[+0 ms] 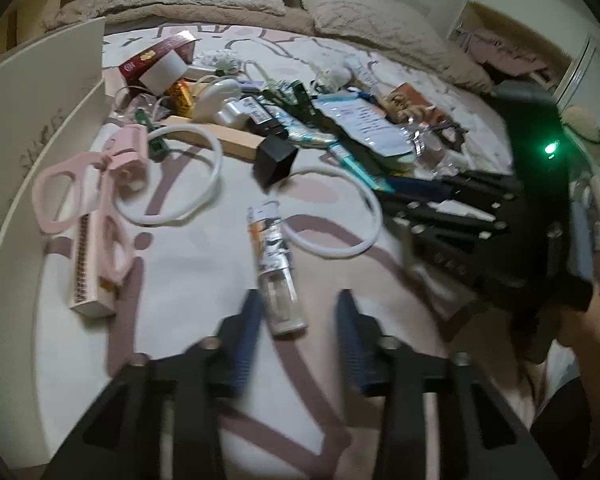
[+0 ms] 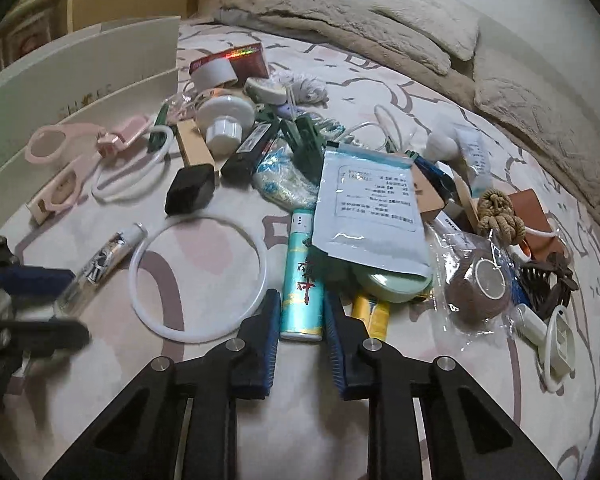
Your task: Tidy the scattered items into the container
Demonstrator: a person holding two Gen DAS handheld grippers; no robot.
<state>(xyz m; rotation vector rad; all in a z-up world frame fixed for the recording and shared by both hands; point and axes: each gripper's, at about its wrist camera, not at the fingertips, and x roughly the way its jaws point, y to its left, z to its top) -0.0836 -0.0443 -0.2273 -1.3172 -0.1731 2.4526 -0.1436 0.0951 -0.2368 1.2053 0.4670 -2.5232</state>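
Note:
A small clear bottle (image 1: pixel 277 264) with a silver label lies on the patterned bed sheet. Its near end sits between the blue pads of my left gripper (image 1: pixel 298 320), which stands open, with a gap on the bottle's right side. In the right wrist view the same bottle (image 2: pixel 100 264) lies by the left gripper (image 2: pixel 56 304). My right gripper (image 2: pixel 302 320) is shut on the near end of a teal tube (image 2: pixel 302 276) with red characters. That tube's far end is tucked under a silver pouch (image 2: pixel 370 208). The cream container (image 1: pixel 40 92) stands at the far left.
Clutter covers the sheet: two white rings (image 2: pixel 198 276), pink scissors (image 1: pixel 80 204), a black cube (image 1: pixel 276 158), a red box (image 1: pixel 156 56), a bagged brown item (image 2: pixel 476 288), a white fan-shaped piece (image 2: pixel 556 344). Beige blankets (image 2: pixel 380 32) lie behind. A hand (image 1: pixel 580 340) holds the right gripper.

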